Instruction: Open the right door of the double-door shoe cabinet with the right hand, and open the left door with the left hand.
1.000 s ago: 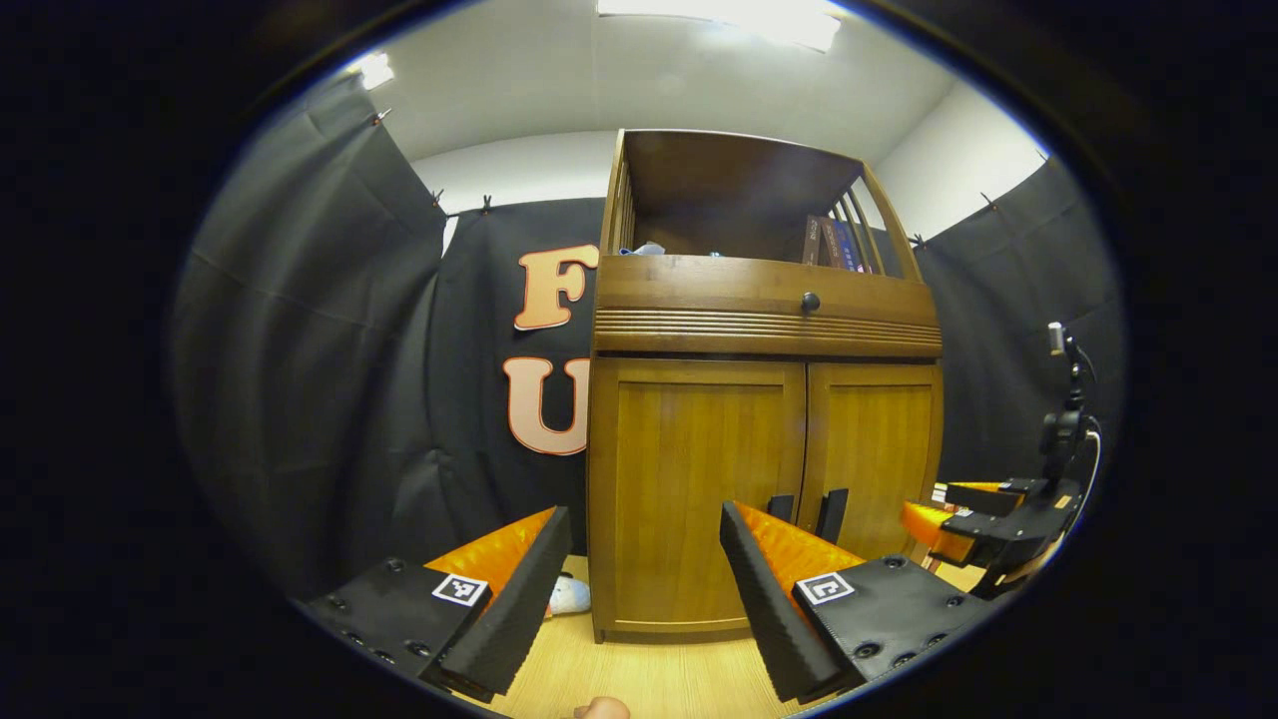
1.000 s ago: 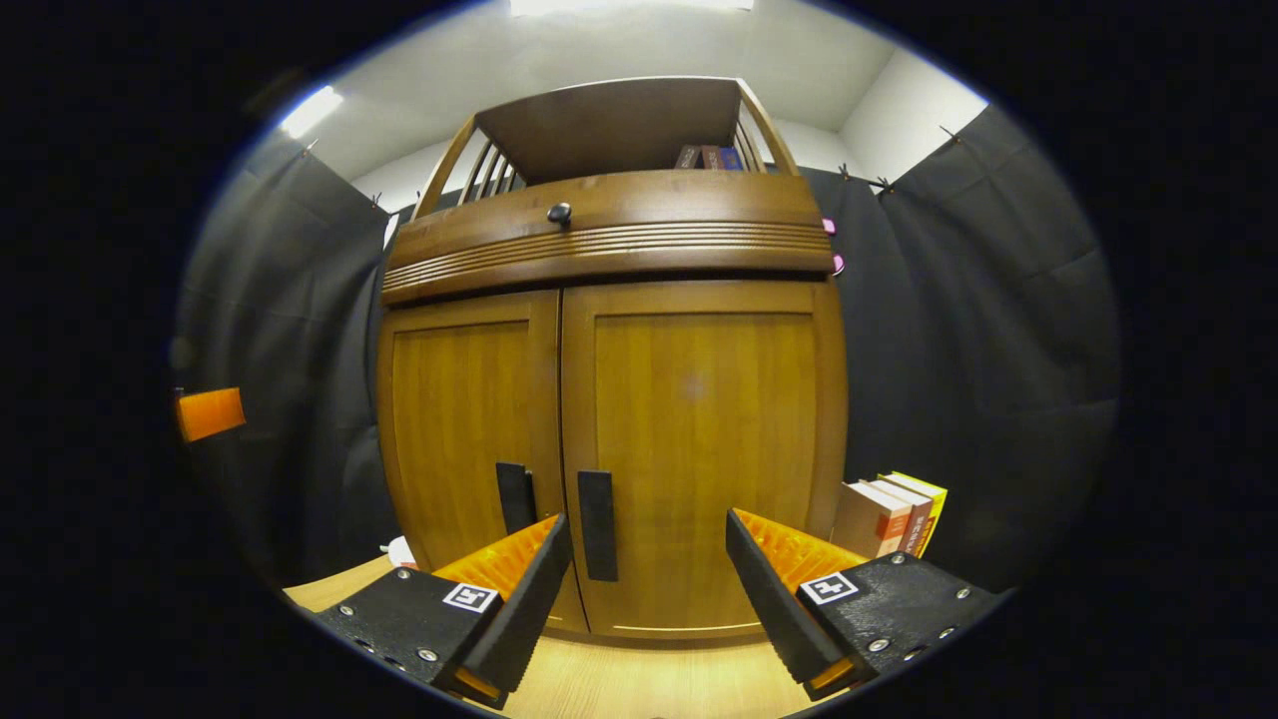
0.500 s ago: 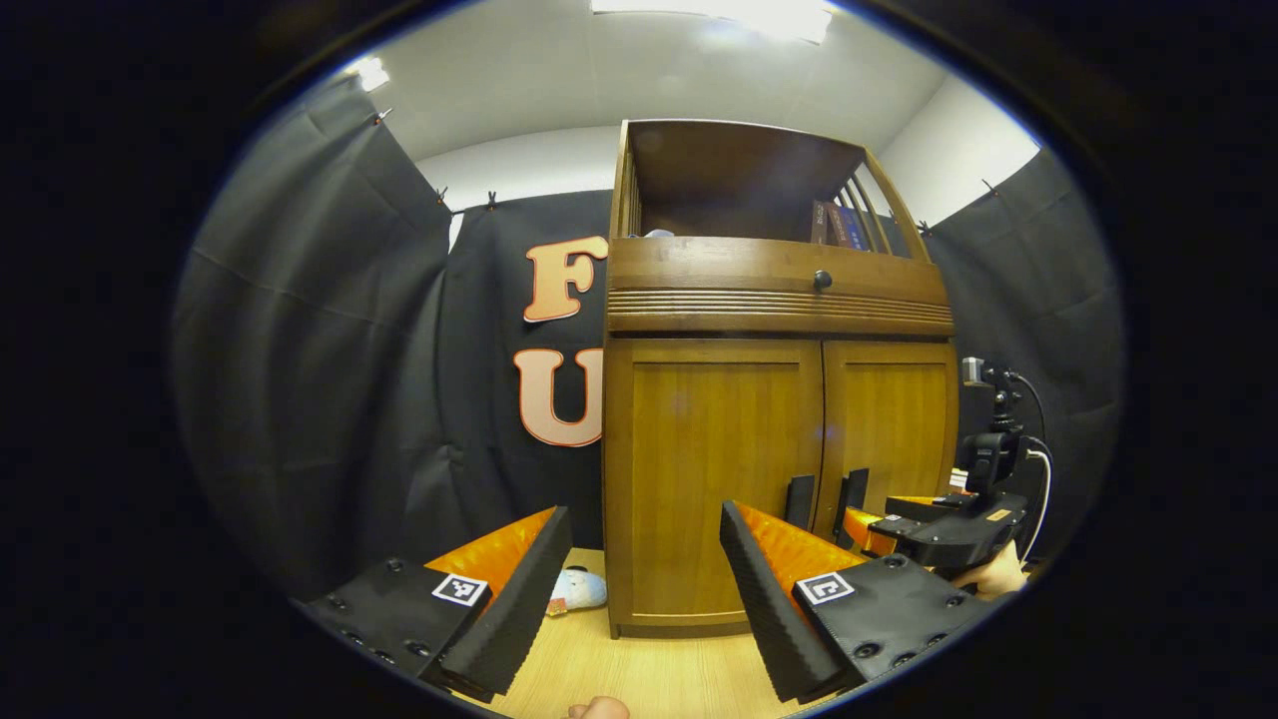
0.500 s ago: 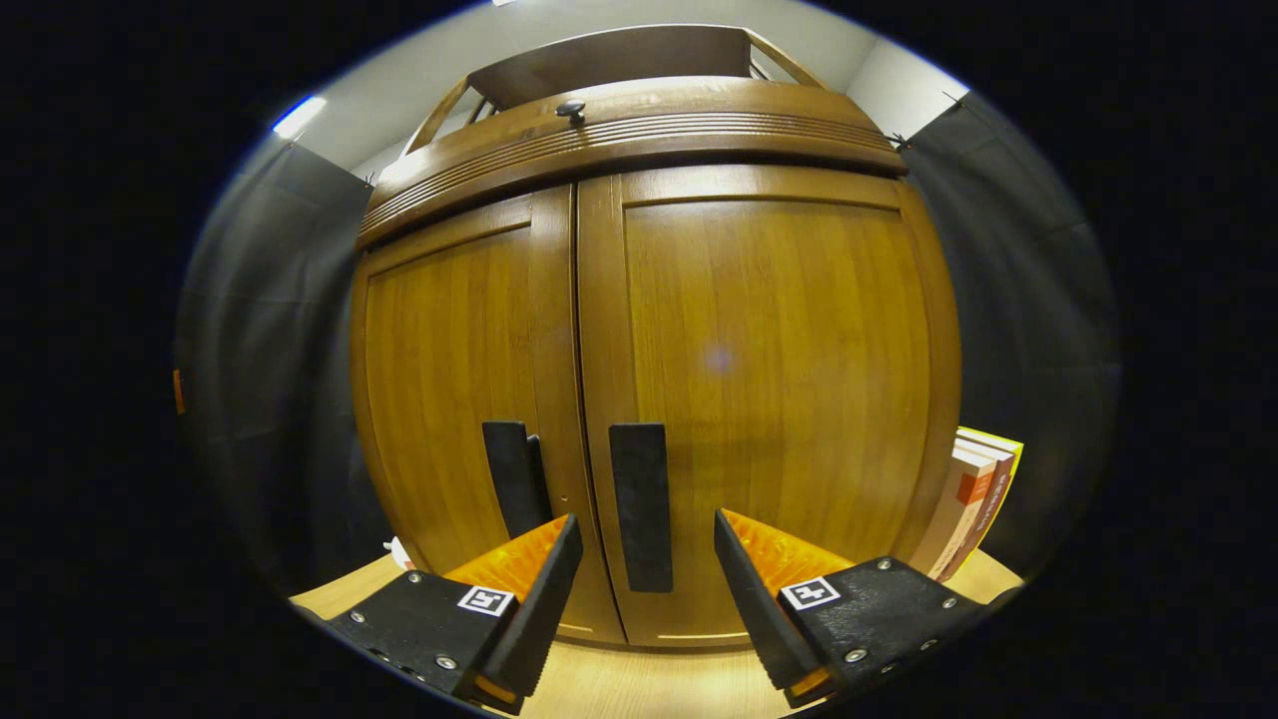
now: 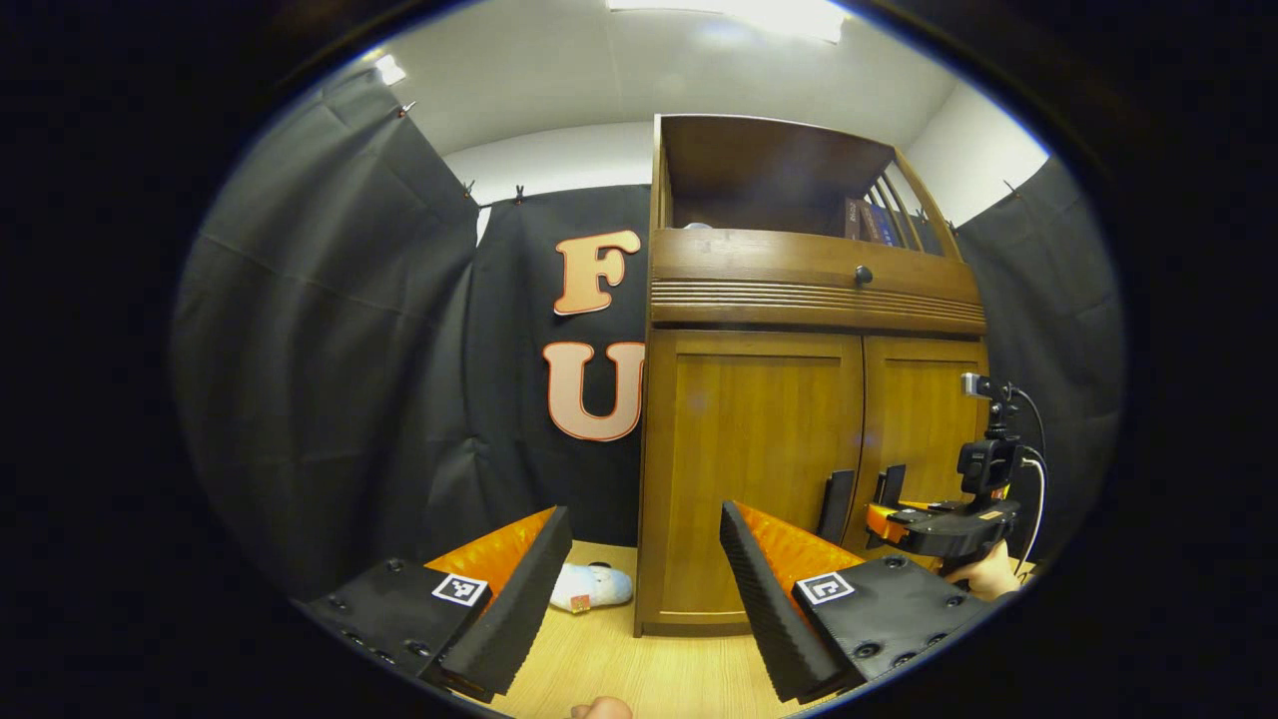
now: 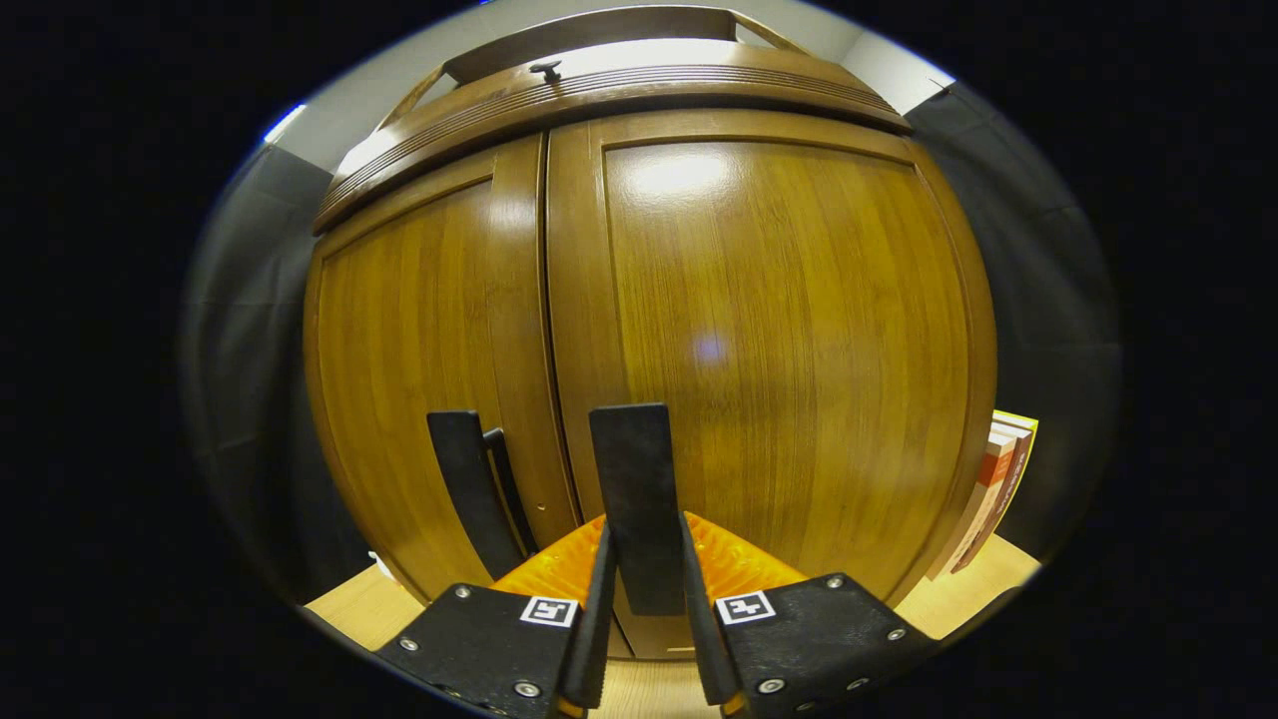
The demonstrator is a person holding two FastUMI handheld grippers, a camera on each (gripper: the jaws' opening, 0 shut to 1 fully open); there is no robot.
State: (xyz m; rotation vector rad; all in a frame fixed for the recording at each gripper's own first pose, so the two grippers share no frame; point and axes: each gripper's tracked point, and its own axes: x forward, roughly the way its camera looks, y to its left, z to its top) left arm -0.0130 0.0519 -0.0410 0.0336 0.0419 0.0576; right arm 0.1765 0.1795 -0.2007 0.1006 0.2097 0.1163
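Right tool (image 6: 644,639) pinching right handle (image 6: 631,499), frame centre-bottom. Left tool (image 5: 644,589) spread, off cabinet (image 5: 759,479). I judge door stiff, hinged, light; handle rigid: grip mid-bar, pull steady.

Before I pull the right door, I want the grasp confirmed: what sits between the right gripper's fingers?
The right door's handle; the right gripper is closed on its lower part, in the right gripper view.

Blk curtains (image 5: 329,330), wood floor (image 5: 619,669).
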